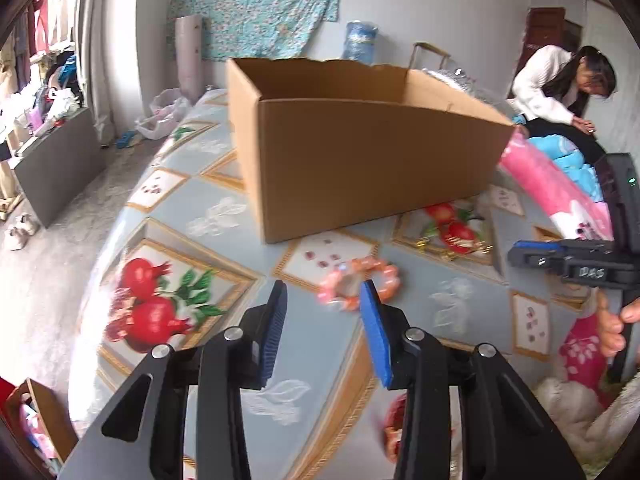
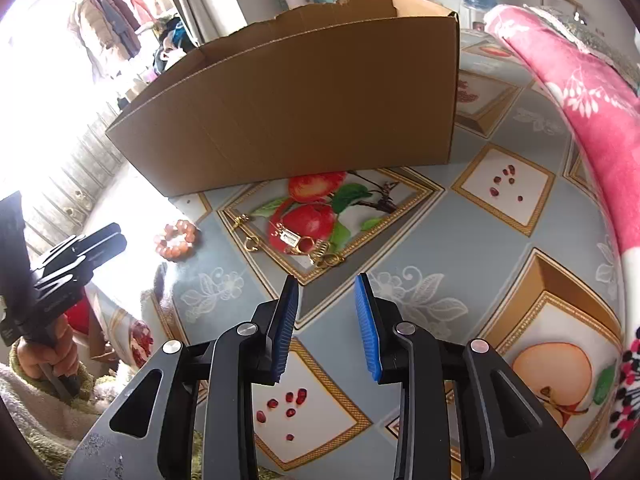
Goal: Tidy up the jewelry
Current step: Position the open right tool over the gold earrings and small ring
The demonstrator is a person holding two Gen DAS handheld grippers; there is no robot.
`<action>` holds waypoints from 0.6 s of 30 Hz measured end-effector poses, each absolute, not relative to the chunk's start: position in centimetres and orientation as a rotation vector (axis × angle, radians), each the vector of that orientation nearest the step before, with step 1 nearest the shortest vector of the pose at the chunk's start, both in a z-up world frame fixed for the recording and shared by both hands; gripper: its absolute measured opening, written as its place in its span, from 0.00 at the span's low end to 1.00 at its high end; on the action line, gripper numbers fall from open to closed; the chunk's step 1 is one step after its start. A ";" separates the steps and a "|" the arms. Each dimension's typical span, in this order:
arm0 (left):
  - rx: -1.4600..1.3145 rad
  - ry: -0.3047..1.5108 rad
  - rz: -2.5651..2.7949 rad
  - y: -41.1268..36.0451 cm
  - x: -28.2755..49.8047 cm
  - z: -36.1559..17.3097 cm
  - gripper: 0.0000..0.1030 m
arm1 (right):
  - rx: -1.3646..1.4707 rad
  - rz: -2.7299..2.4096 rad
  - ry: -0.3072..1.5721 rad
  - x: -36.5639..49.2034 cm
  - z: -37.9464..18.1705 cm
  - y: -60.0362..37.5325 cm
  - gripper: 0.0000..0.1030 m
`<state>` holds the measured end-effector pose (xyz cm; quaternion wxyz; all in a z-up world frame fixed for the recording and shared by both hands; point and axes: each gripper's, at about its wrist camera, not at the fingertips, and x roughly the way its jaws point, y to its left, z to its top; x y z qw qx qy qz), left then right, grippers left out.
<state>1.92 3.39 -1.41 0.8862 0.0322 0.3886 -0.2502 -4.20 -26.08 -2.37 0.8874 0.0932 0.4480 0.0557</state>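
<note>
An orange beaded bracelet [image 1: 358,284] lies on the fruit-print tablecloth [image 1: 192,200], just beyond my left gripper [image 1: 324,292]. That gripper is open, its blue pads apart with nothing between them; its right fingertip overlaps the bracelet's near edge in the picture. In the right wrist view, a small heap of gold jewelry [image 2: 308,246] rests on the printed red fruit, a little ahead of my open, empty right gripper [image 2: 326,284]. The bracelet [image 2: 176,238] lies to the left there, near the left gripper [image 2: 108,240]. An open cardboard box [image 1: 360,160] stands behind both.
A pink floral blanket [image 2: 580,92] runs along the table's right side. A person in a white top [image 1: 548,80] bends over at the back right. The table edge drops off to the floor on the left, where a grey cabinet [image 1: 56,168] stands.
</note>
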 end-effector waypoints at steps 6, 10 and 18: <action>0.059 0.818 -0.679 -0.6 0.9 -1.5 0.36 | 0.216 0.054 0.953 -5.2 -3.1 -26.8 0.23; 0.170 0.804 -0.713 -3.8 0.3 -2.3 0.36 | 0.209 0.045 0.943 -5.2 -2.8 -27.0 0.23; 0.242 0.795 -0.719 -7.0 1.2 -3.6 0.36 | 0.158 0.072 0.930 -3.4 -2.7 -25.7 0.23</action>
